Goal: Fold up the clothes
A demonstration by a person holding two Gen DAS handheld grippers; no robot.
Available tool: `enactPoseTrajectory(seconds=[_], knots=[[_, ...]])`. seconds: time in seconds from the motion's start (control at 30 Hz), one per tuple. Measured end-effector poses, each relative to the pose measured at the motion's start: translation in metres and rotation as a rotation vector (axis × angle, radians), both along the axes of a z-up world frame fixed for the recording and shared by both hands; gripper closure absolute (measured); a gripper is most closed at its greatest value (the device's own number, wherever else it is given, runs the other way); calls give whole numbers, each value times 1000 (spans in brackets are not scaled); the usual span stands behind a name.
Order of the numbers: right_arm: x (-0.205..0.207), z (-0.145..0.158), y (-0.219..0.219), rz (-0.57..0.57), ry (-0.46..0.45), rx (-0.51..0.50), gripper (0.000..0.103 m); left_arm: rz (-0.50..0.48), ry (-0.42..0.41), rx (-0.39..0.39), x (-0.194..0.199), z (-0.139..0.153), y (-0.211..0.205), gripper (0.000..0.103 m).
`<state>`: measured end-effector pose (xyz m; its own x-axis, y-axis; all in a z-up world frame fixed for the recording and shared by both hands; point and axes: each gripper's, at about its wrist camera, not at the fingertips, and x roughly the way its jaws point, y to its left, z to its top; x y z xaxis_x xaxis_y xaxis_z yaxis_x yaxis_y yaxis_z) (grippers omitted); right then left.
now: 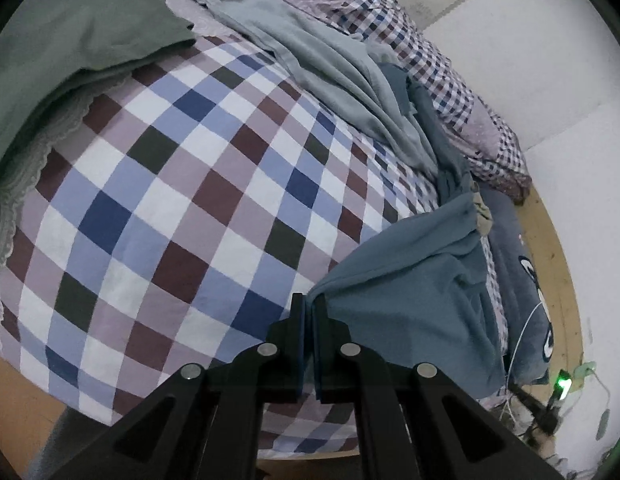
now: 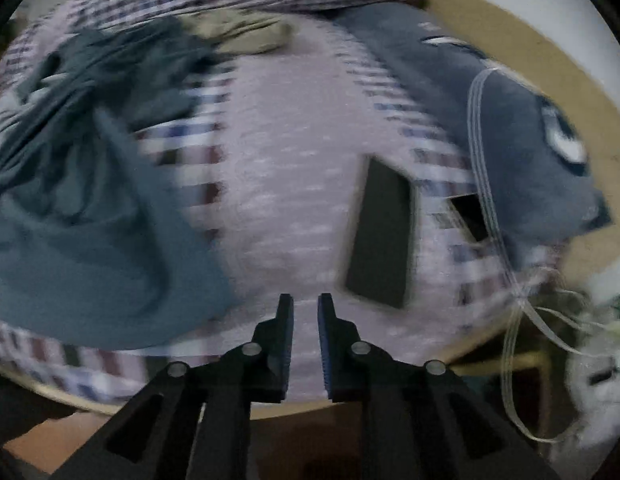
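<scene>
A: So, what's the left gripper doing?

B: Its fingers are pinched tight on a corner of the teal garment, lifting that edge off the checked bedspread. Fabric hangs from the pinch and drapes down to the right. Prob. held by the corner so the cloth can be pulled out flat on the open middle of the bed before folding.

A: And the right gripper?

B: Empty; fingers a narrow gap apart, nothing btwn them. It points at the bed's edge, w/ the same teal garment off to its left. View is motion-blurred, so detail is poor. My guess: it's free to take a second corner.

A: Other clothes?

B: Yes. A dark green garment lies at the far left, a pale blue-grey garment is strewn across the back, both unfolded and apart from the held one. A dark flat rectangle, maybe a phone, lies on the bed near the right gripper. A grey plush cushion sits at the bed's right side.
</scene>
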<state>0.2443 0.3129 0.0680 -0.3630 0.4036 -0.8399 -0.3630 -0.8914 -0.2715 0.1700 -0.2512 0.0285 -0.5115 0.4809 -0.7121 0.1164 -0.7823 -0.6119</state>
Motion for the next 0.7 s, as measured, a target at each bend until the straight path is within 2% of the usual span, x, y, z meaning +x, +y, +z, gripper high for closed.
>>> enactPoseTrajectory(seconds=[0.07, 0.13, 0.17, 0.23, 0.27, 0.3, 0.37, 0.4, 0.47, 0.57, 0.7], knots=[[1, 19, 4, -28, 71, -8, 80, 11, 3, -5, 4, 2, -4, 100], [0, 40, 5, -48, 151, -25, 64, 47, -3, -26, 5, 4, -9, 100], [-3, 50, 3, -49, 198, -34, 60, 70, -7, -32, 5, 4, -11, 100], [-16, 66, -8, -31, 302, -60, 46, 107, -12, -4, 5, 3, -19, 100], [-26, 70, -14, -19, 352, -87, 44, 123, -15, 12, 5, 2, -23, 97], [-37, 74, -21, -6, 401, -114, 41, 137, -12, 23, 4, 3, -25, 93], [-57, 83, -35, 19, 499, -168, 36, 147, 12, 47, 4, 5, -25, 71], [-68, 84, -41, 34, 537, -193, 34, 141, 36, 44, 4, 8, -21, 67], [-95, 79, -50, 63, 575, -235, 33, 120, 88, 12, 3, 18, -12, 50], [-134, 62, -52, 68, 589, -296, 33, 63, 166, -54, -1, 33, 11, 40], [-165, 26, -30, -26, 622, -397, 33, -19, 277, -127, -7, 52, 46, 25]])
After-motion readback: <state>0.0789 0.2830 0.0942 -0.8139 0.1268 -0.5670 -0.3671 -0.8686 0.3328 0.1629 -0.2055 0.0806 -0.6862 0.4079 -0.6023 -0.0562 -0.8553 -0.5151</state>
